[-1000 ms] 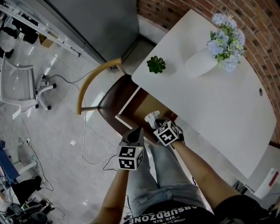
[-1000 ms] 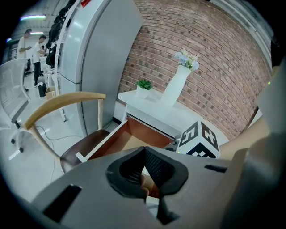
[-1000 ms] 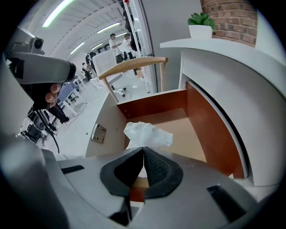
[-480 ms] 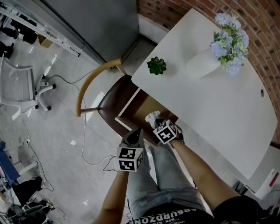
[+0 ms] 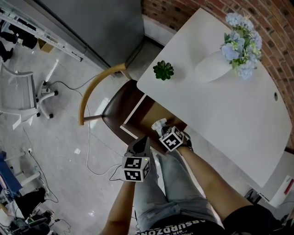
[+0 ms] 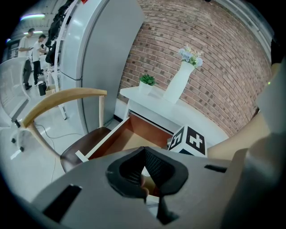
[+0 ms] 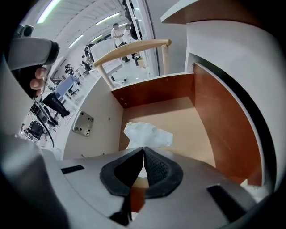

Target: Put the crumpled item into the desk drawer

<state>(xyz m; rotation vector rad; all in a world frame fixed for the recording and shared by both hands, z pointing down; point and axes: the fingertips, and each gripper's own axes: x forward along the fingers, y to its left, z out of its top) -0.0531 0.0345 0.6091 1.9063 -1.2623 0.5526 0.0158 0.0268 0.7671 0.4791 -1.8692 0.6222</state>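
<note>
The crumpled white paper (image 5: 159,124) hangs over the open desk drawer (image 5: 148,111), with my right gripper (image 5: 162,129) shut on it. In the right gripper view the paper (image 7: 147,134) sticks out past the closed jaws of my right gripper (image 7: 143,150), above the drawer's tan floor (image 7: 181,118). My left gripper (image 5: 143,140) is held just left of the right one, near the drawer's front edge, shut and empty. In the left gripper view my left gripper (image 6: 144,153) points at the drawer (image 6: 127,134), and the right gripper's marker cube (image 6: 189,140) is visible.
A wooden-backed chair with a brown seat (image 5: 115,108) stands under the drawer, at its left. The white desk (image 5: 225,110) carries a small green plant (image 5: 163,69) and a white vase of blue flowers (image 5: 213,65). A brick wall (image 5: 183,7) runs behind the desk. An office chair (image 5: 20,94) stands far left.
Hardly anything differs. My right gripper and the paper have shifted very slightly left over the drawer. The left gripper has stayed in place.
</note>
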